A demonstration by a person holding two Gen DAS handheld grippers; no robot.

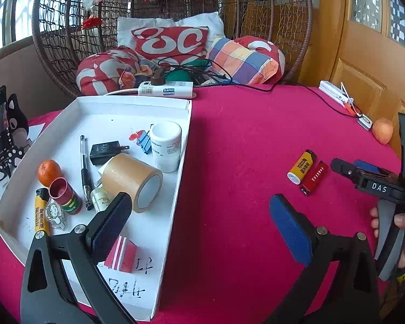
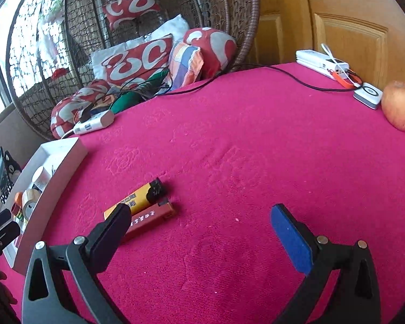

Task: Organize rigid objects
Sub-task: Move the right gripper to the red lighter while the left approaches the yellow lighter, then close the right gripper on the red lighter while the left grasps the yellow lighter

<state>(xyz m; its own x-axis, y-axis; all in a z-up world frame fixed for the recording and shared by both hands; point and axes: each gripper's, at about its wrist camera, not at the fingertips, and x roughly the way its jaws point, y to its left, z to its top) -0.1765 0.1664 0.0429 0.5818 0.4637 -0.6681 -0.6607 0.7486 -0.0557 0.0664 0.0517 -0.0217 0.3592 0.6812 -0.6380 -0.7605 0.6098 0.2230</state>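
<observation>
On the desk, just ahead-left of your spread, empty right gripper, the yellow lighter and red lighter lie touching, long axes slanting up-right; your left gripper, also open, hangs by the tray, farther away.

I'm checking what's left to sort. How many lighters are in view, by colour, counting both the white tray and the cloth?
Yellow lighters: 2, one in the white tray at, one on the cloth at
Red lighters: 1, beside it on the cloth
Total: 3
</observation>
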